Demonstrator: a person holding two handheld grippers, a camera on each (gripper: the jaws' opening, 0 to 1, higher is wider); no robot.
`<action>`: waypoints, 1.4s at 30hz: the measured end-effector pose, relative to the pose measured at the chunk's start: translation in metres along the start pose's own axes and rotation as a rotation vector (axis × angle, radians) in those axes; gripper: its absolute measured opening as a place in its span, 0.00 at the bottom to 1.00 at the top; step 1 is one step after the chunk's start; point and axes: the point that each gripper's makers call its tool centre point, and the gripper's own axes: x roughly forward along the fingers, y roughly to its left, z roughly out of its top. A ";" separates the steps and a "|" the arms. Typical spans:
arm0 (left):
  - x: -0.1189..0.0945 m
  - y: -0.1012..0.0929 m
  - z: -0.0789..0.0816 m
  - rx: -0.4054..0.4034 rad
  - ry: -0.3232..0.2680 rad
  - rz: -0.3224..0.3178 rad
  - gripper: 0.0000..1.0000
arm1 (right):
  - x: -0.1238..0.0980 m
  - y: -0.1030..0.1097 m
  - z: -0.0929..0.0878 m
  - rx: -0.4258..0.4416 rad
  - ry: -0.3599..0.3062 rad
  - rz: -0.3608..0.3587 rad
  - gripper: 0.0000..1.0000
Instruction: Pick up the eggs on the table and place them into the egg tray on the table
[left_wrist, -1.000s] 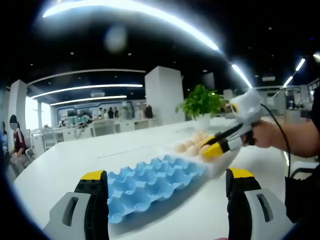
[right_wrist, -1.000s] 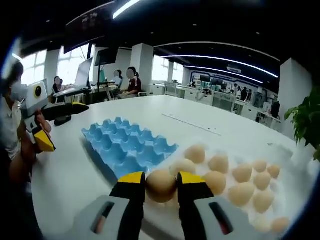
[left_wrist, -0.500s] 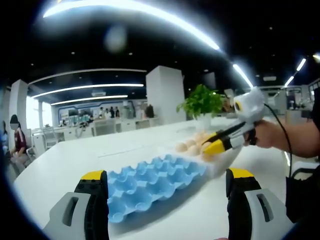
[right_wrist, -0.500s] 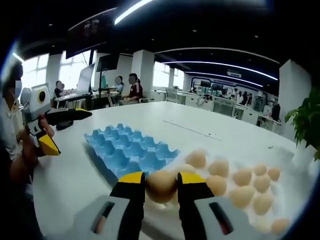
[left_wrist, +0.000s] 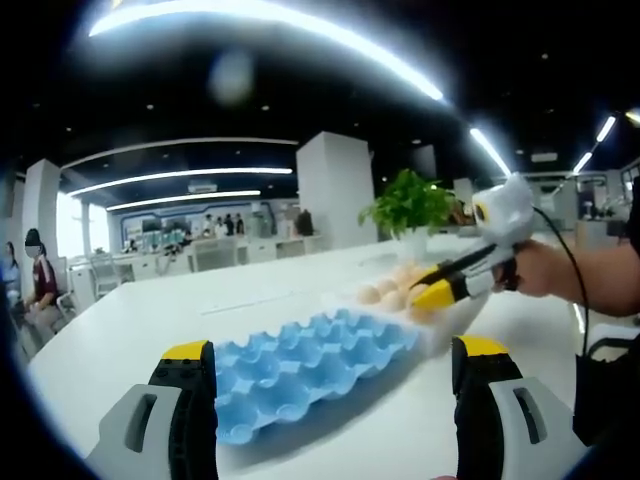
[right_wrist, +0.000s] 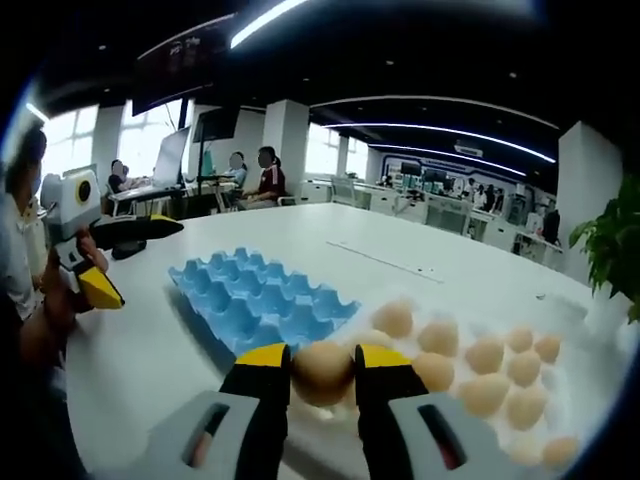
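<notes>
A blue egg tray lies on the white table, all its cups bare. Beyond it several tan eggs lie in a clear shallow container. My right gripper is shut on one tan egg, held a little above the pile, near the tray's end; it also shows in the left gripper view. My left gripper is open with wide jaws on either side of the tray's near end, holding nothing; it shows at the left of the right gripper view.
A potted green plant stands on the table behind the eggs. People sit at desks in the background. A person's hand holds the right gripper. Bare table surface lies between the tray and the left gripper.
The right gripper has lifted the egg slightly off the pile over the last second. The left gripper's view drifted a little; the tray and eggs stayed put.
</notes>
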 end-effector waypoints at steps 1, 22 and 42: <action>0.000 0.001 0.000 -0.003 0.000 0.002 1.00 | 0.000 -0.001 0.000 0.003 -0.003 -0.001 0.27; 0.002 0.000 0.001 -0.005 0.001 -0.005 1.00 | 0.001 -0.009 -0.001 0.061 -0.011 -0.016 0.26; 0.003 0.000 0.002 0.006 0.011 -0.004 1.00 | -0.001 -0.012 -0.006 0.108 -0.027 -0.020 0.26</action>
